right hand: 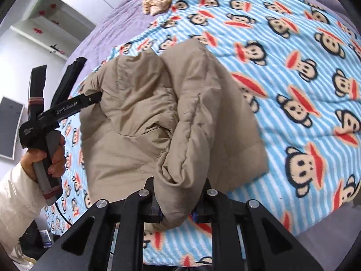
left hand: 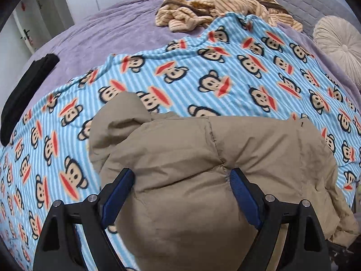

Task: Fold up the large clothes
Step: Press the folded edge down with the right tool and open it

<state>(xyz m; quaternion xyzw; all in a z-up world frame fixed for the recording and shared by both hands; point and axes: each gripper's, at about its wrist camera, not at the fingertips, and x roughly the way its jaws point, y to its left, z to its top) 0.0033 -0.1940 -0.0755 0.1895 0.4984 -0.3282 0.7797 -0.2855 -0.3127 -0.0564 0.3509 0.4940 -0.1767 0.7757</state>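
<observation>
A tan padded jacket (left hand: 203, 158) lies bunched on a blue striped monkey-print blanket (left hand: 203, 72) on the bed. My left gripper (left hand: 182, 183) has its blue-padded fingers spread wide on either side of a thick fold of the jacket. In the right wrist view the jacket (right hand: 140, 113) is folded over itself, and my right gripper (right hand: 177, 212) is shut on a fold of the jacket at its near edge. The left gripper (right hand: 90, 99) shows there too, reaching into the jacket's left side, its fingertips hidden by the cloth.
A tan striped garment (left hand: 214, 6) lies crumpled at the far side of the purple bedspread (left hand: 101, 33). A round cream cushion (left hand: 338, 43) sits at the right. A black object (left hand: 24, 94) lies at the bed's left edge. White cupboards stand behind.
</observation>
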